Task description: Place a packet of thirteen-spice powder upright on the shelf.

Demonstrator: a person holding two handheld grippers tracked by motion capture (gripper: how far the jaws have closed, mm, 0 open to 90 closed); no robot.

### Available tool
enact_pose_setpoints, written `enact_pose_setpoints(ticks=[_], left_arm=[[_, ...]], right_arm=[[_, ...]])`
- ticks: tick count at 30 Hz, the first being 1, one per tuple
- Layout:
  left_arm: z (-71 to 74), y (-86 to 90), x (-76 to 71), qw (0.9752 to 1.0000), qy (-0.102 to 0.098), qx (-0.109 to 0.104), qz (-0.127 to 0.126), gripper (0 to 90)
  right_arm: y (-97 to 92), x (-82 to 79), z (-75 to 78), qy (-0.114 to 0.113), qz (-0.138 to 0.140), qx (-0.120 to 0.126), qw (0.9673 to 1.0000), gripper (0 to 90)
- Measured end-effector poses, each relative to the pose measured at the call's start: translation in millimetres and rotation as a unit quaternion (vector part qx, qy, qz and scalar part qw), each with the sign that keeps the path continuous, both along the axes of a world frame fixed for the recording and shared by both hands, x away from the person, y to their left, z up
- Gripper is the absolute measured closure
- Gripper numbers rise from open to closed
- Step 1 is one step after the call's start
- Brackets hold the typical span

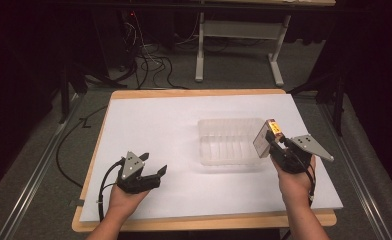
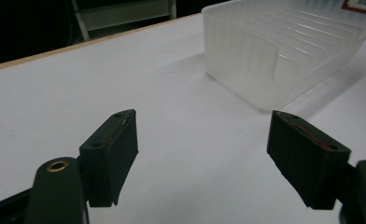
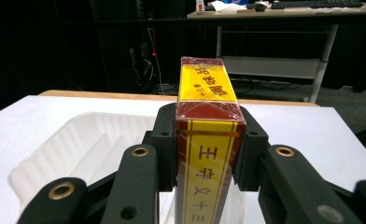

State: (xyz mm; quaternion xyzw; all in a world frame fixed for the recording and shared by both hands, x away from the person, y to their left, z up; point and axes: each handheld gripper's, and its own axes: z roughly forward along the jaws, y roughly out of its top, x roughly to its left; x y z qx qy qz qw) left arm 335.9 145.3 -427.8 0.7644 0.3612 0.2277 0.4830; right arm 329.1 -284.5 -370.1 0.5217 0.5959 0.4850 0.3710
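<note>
Box [image 3: 208, 140], the red-and-yellow one with printed characters, sits clamped between your right tongs [image 1: 275, 145], held up off the counter [image 1: 174, 130] just at the right end of the clear plastic tray [image 1: 229, 142]; in the right gripper view the jaws press on its two long sides and it sticks out forward over the tray's rim. Your left tongs [image 1: 151, 167] rest low over the white counter, well apart from the tray, jaws spread wide with nothing between them. My guess is the box is meant for the tray. The grip looks to be on the box's lower part only, so a quick tilt could let it pivot or slide out. The tray looks light and nothing is steadying it, so a nudge from the box's corner could push it away. If you let go too high, the box may tip over the ribbed floor or land on the rim
</note>
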Motion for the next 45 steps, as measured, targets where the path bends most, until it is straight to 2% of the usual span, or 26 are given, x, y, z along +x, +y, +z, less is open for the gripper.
enact_pose_setpoints(ticks=[18, 22, 32, 37, 45], left_arm=[[-0.1, -2.1, -2.4, 0.9999, 0.004, -0.002, -0.01, 25.3], [-1.0, -3.1, -2.1, 0.9999, 0.006, 0.001, -0.013, 25.3], [0.0, -4.5, -4.2, 0.9997, 0.009, -0.01, -0.019, 25.3], [-1.7, -4.7, -2.8, 0.9996, 0.015, -0.011, -0.021, 25.3], [-1.3, -4.7, -2.9, 0.9995, 0.015, -0.013, -0.023, 25.3]], right_arm=[[4.9, 35.7, 4.2, 0.003, -0.04, -0.016, 0.9991, 68.0], [5.2, 38.9, 3.0, 0.003, -0.046, -0.021, 0.9987, 68.0], [7.0, 51.6, -4.0, 0.013, -0.063, -0.026, 0.9976, 68.0], [10.3, 54.1, -9.9, 0.015, -0.074, -0.035, 0.9965, 67.9], [8.5, 56.9, -13.9, 0.016, -0.082, -0.034, 0.9959, 67.9]])
